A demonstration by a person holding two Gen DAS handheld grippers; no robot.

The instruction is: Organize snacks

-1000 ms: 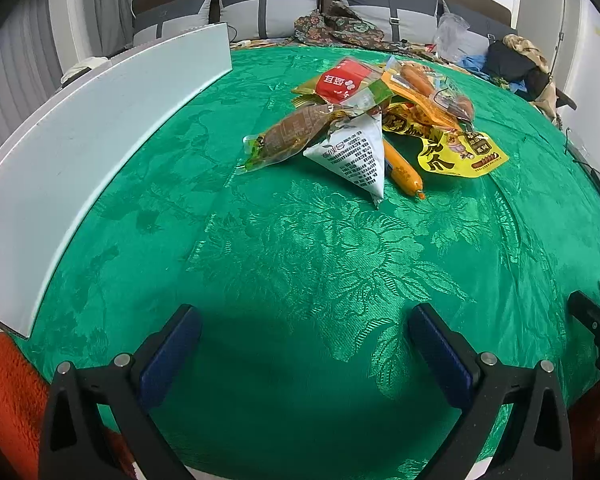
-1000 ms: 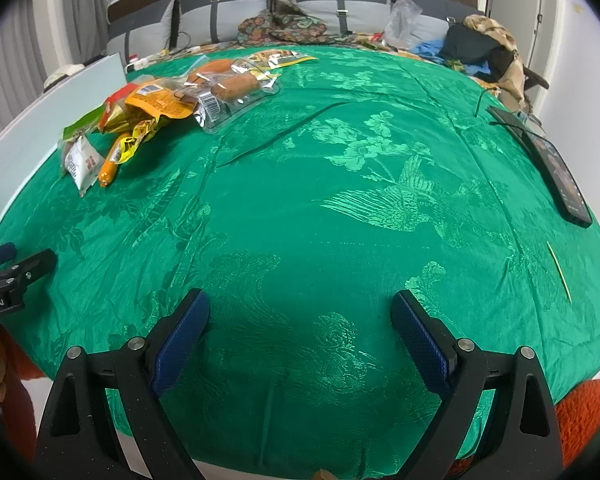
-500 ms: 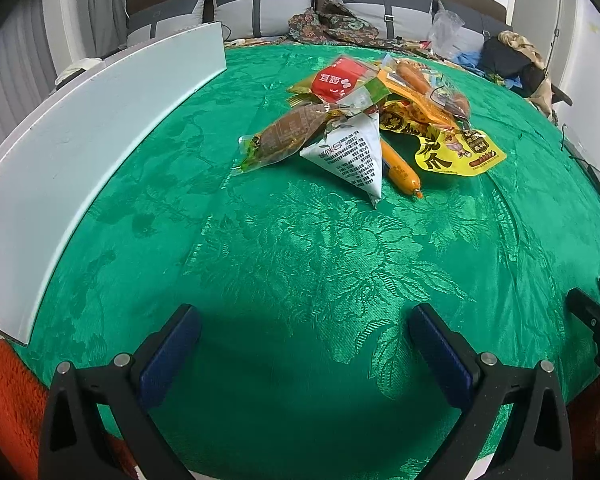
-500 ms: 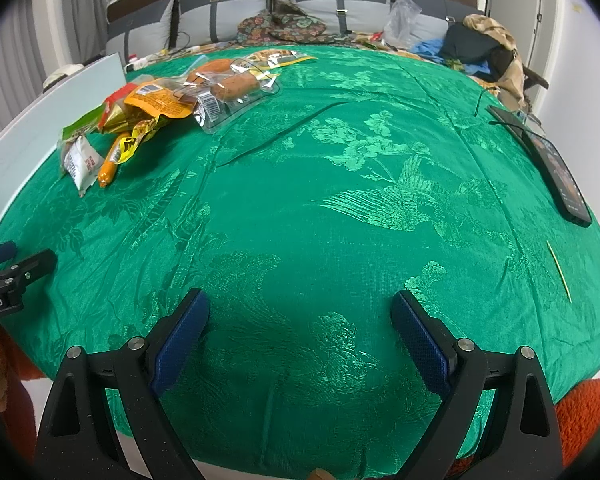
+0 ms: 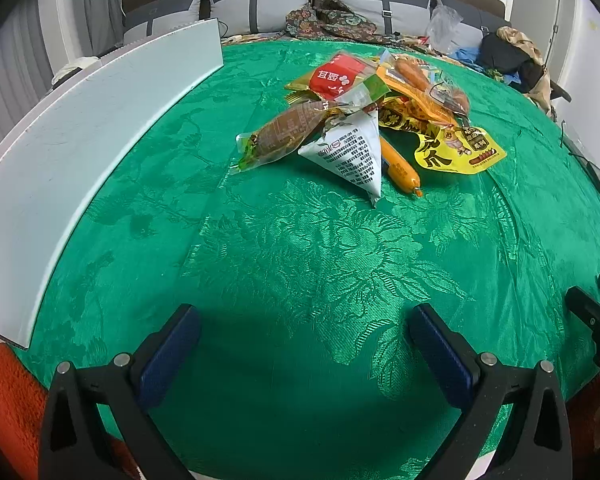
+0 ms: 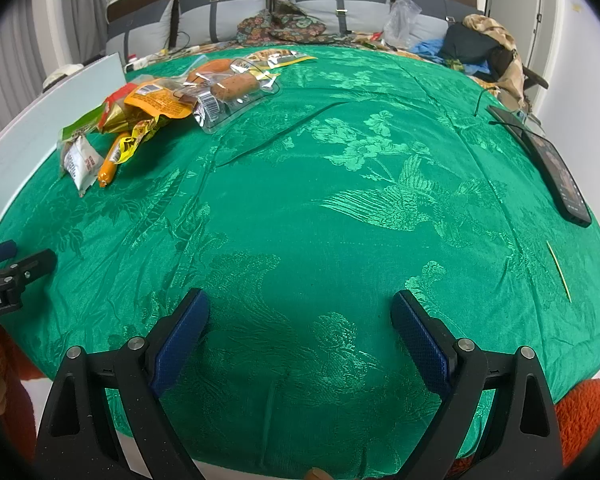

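A green patterned tablecloth [image 6: 300, 184] covers the whole table, and most of it lies bare, above all the near half and the right side. A long white board [image 5: 80, 152] stands on edge along the left edge of the table, running from the near left corner toward the far end. The pile of snacks [image 5: 364, 120] sits on the far left part of the cloth, near the board but apart from it, with open cloth on every side. In the pile, a red packet [image 5: 336, 76] lies on top at the back, a brown sausage in clear wrap [image 5: 280, 136] points toward the board, a white triangular pouch [image 5: 352, 152] and an orange sausage stick [image 5: 400, 164] reach nearest, and a yellow packet [image 5: 460, 148] spreads to the right. A dark phone [image 6: 548, 160] lies by the right edge, and a thin toothpick [image 6: 558, 270] rests nearer the near right corner.

The left gripper [image 5: 300, 344] hovers over the near edge with its jaws spread wide, holding nothing, well short of the snacks. The right gripper [image 6: 300, 328] hangs over the near edge too, jaws wide apart and empty, with bare cloth ahead.
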